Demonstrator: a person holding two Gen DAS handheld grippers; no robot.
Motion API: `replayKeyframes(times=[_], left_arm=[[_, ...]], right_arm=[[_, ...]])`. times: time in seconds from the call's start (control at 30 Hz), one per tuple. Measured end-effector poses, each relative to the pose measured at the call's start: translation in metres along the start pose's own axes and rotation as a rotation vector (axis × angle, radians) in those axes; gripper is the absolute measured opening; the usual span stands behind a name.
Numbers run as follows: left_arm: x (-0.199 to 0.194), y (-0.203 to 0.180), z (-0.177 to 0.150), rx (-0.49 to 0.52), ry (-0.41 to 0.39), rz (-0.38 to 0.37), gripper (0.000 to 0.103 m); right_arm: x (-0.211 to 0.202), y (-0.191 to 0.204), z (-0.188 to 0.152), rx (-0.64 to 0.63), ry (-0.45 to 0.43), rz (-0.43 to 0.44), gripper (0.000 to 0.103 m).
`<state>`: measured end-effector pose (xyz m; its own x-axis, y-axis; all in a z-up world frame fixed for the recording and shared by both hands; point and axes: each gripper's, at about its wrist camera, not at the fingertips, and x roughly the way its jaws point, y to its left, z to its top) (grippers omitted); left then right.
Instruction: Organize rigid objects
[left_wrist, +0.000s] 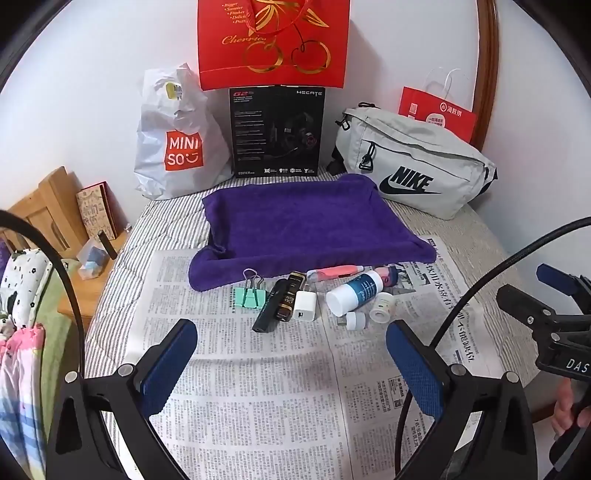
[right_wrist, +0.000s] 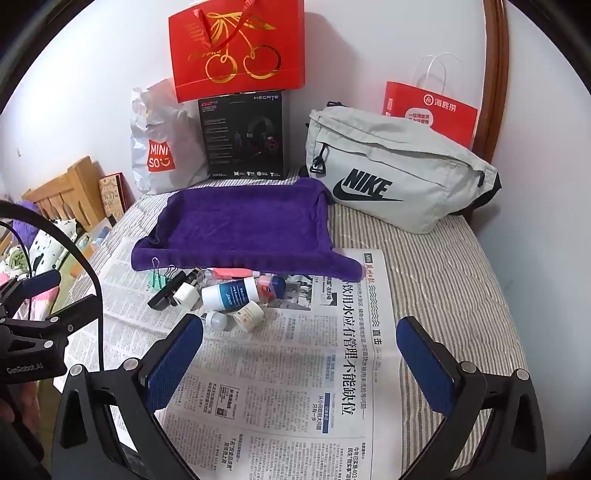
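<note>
Hovering low over a spread sheet of printed newspaper (left_wrist: 258, 387) on the striped bed (right_wrist: 443, 266), the left gripper (left_wrist: 291, 365) has its blue-padded fingers spread wide with nothing between them. The right gripper (right_wrist: 299, 365) hangs beside it over the same newspaper, likewise wide apart and holding nothing.

Ahead of both, a cluster of small rigid items lies on the newspaper just in front of a purple towel-covered tray (left_wrist: 306, 221). From left to right in the left wrist view: a mint-green binder clip (left_wrist: 251, 291), a slim black stick-shaped device (left_wrist: 268, 308), a dark brown bottle with a gold label (left_wrist: 289, 298), and a white cube-shaped charger plug (left_wrist: 305, 305). Next comes a white cylindrical bottle with a blue label (left_wrist: 354, 293) lying on its side, with a small white cap-like piece (left_wrist: 355, 320) and a small white roll of tape (left_wrist: 382, 307) near it. A pink-and-white pen-shaped tool (left_wrist: 334, 274) lies at the towel's front edge, beside a small pink-and-blue container (right_wrist: 272, 287).

Behind the tray stand a white MINISO plastic bag (left_wrist: 177, 144), a black headphone box (left_wrist: 277, 133), and a grey Nike waist bag (left_wrist: 417, 166).
</note>
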<state>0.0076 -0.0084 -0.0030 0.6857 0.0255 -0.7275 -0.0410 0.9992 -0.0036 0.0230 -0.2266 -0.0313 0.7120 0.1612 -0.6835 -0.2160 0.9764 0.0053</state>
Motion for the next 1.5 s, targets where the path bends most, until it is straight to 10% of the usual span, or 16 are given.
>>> replayKeyframes(times=[1.5], left_arm=[[0.013, 0.000, -0.004, 0.017, 0.019, 0.017, 0.103]], right_arm=[[0.008, -0.004, 0.004, 0.013, 0.022, -0.006, 0.103]])
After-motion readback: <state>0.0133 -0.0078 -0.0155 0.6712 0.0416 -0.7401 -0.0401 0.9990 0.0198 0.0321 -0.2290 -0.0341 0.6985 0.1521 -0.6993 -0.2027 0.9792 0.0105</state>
